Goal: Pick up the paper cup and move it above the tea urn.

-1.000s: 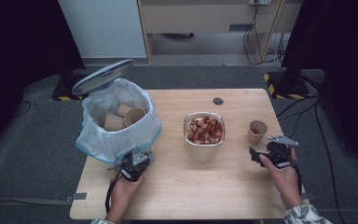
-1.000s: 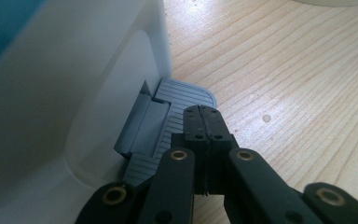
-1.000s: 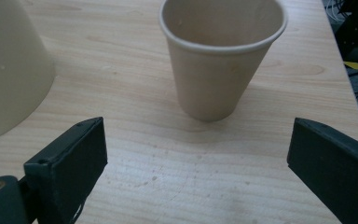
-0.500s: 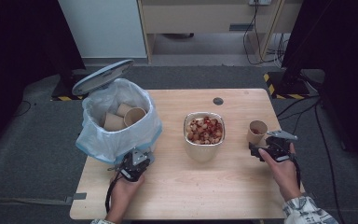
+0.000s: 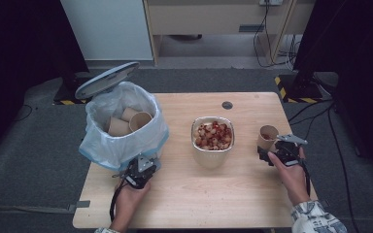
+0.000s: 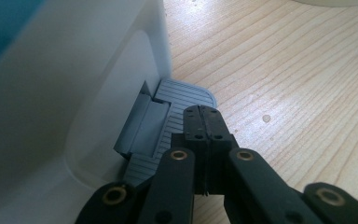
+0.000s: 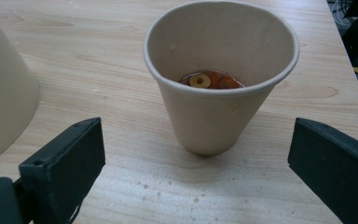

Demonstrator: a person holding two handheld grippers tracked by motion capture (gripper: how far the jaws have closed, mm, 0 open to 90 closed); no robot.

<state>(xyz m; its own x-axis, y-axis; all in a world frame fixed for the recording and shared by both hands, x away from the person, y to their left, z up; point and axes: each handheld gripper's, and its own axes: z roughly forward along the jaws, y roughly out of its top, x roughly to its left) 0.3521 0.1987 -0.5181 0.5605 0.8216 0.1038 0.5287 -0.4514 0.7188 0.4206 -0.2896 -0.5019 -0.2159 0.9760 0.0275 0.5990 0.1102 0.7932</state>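
A paper cup (image 7: 214, 112) with a little reddish liquid and cereal rings stands upright near the table's right edge (image 5: 268, 136). My right gripper (image 7: 200, 154) is open, one jaw on each side of the cup and neither touching it; the jaws have just closed a little. In the high view this right gripper (image 5: 266, 151) sits just in front of the cup. My left gripper (image 6: 204, 119) is shut, its tips resting on the grey pedal (image 6: 186, 98) at the foot of the white bin (image 5: 121, 131). The bin's lid (image 5: 107, 80) stands open.
Inside the bin's plastic liner lie several used paper cups (image 5: 128, 121). A cream bowl (image 5: 212, 138) of red and pale cereal stands mid-table, to the left of the cup. A small dark disc (image 5: 227, 105) lies near the far edge. The floor drops away close to the right of the cup.
My right hand has edged slightly up and left toward the cup. The left hand, the bin and its open lid have not moved.
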